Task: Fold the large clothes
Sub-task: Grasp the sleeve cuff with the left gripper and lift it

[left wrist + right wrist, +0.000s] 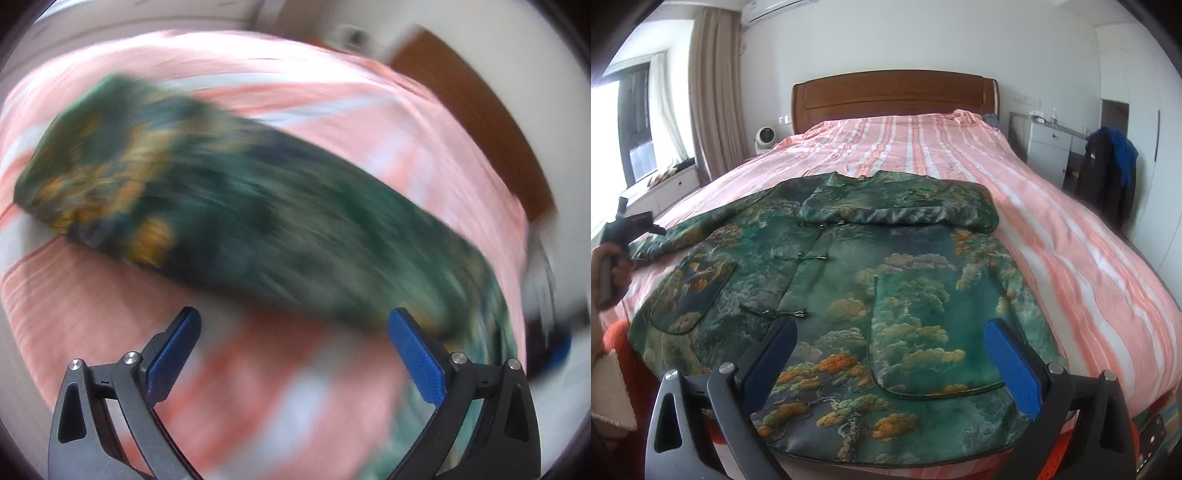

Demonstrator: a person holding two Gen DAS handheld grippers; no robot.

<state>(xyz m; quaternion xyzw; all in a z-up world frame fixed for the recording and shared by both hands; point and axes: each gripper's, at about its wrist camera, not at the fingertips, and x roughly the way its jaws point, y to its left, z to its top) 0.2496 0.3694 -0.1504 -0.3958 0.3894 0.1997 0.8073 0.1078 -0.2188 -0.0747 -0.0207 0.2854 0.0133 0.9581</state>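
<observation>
While both grippers stand with jaws spread wide and empty, a green patterned jacket (849,295) lies flat on the bed.

Seen from the right wrist, the right gripper (890,354) hovers above the jacket's lower hem, near its right patch pocket (923,332). One sleeve (897,210) is folded across the chest, below the collar. The striped pink bedspread (1052,229) runs back to a wooden headboard (894,96). At the far left a hand (609,273) holds the left gripper (639,225) beside the other sleeve. The left wrist view is motion-blurred: the left gripper (295,350) points across the bedspread toward a long green stretch of the jacket (258,214).
</observation>
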